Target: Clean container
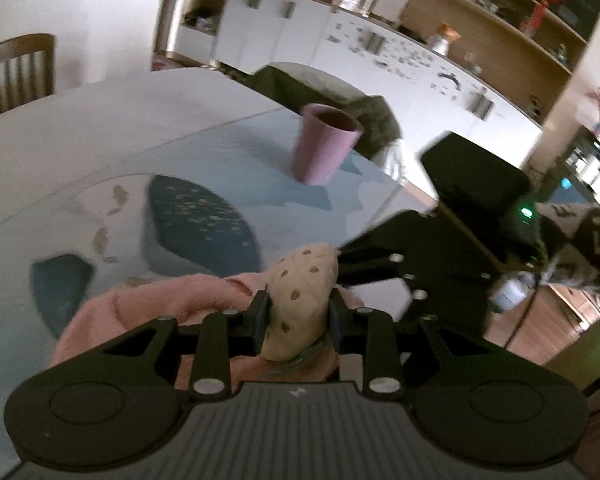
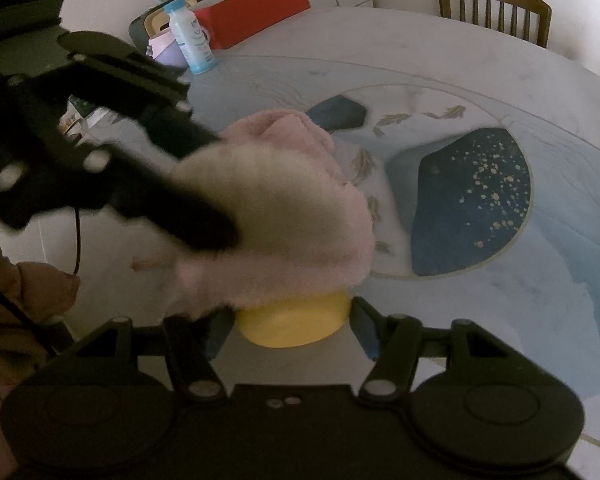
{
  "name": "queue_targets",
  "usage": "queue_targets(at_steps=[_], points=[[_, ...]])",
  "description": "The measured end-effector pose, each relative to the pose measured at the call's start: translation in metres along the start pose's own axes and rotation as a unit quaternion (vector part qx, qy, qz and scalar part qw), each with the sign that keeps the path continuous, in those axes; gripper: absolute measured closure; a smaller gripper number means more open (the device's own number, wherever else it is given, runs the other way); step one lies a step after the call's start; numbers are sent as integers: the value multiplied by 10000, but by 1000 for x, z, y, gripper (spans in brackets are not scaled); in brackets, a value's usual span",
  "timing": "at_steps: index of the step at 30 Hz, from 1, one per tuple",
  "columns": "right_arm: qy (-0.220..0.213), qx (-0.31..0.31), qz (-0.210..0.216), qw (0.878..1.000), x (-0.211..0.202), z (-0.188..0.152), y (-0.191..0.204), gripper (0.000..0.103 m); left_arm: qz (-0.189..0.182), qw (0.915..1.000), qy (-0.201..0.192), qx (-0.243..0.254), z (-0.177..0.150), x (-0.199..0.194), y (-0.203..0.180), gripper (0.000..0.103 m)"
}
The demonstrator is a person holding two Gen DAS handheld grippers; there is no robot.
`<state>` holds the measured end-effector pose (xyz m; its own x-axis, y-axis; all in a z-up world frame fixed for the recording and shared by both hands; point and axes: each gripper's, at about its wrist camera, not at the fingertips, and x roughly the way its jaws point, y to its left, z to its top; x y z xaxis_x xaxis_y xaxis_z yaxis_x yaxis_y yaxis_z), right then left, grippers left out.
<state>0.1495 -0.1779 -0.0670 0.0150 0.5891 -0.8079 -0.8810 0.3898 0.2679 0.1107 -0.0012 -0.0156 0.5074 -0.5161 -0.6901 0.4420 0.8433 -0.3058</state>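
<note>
My right gripper point(image 2: 292, 316) is shut on a yellow container point(image 2: 296, 324), held just above the table near its front edge. A fluffy pink cloth point(image 2: 300, 232) covers the container's top. My left gripper point(image 1: 299, 300) is shut on the cloth's cream, brown-dotted strawberry-shaped part point(image 1: 300, 276), and the pink cloth point(image 1: 148, 304) bunches beneath it. In the right wrist view the left gripper point(image 2: 220, 232) comes in blurred from the left, pressing into the cloth. The right gripper point(image 1: 340, 256) shows at the right of the left wrist view. That view does not show the container.
A pink cup point(image 1: 324, 144) stands upright farther back on the patterned white and blue table point(image 1: 100, 120). A white bottle point(image 2: 192, 36), a purple jug point(image 2: 164, 48) and a red box point(image 2: 256, 12) sit at the far left edge. Wooden chairs point(image 2: 496, 8) stand behind the table.
</note>
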Motion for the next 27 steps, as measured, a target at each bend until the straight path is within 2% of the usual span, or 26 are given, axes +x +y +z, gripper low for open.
queue_targets(at_steps=[7, 10, 13, 18, 22, 27], points=[[-24, -27, -18, 10000, -1, 0, 1, 41, 668, 9974, -158, -237, 2, -12, 33, 74], [1, -32, -26, 10000, -2, -1, 1, 41, 1202, 9925, 89, -180, -4, -5, 47, 73], [-13, 34, -27, 10000, -4, -2, -1, 41, 1172, 9920, 291, -377, -19, 1, 62, 74], [-222, 403, 27, 9989, -14, -1, -7, 41, 1199, 9916, 269, -410, -21, -1, 59, 74], [-225, 315, -38, 9992, -19, 5, -6, 41, 1128, 9928, 128, -378, -18, -10, 52, 74], [-136, 232, -100, 9996, -12, 7, -6, 41, 822, 9965, -133, -123, -7, -27, 31, 74]])
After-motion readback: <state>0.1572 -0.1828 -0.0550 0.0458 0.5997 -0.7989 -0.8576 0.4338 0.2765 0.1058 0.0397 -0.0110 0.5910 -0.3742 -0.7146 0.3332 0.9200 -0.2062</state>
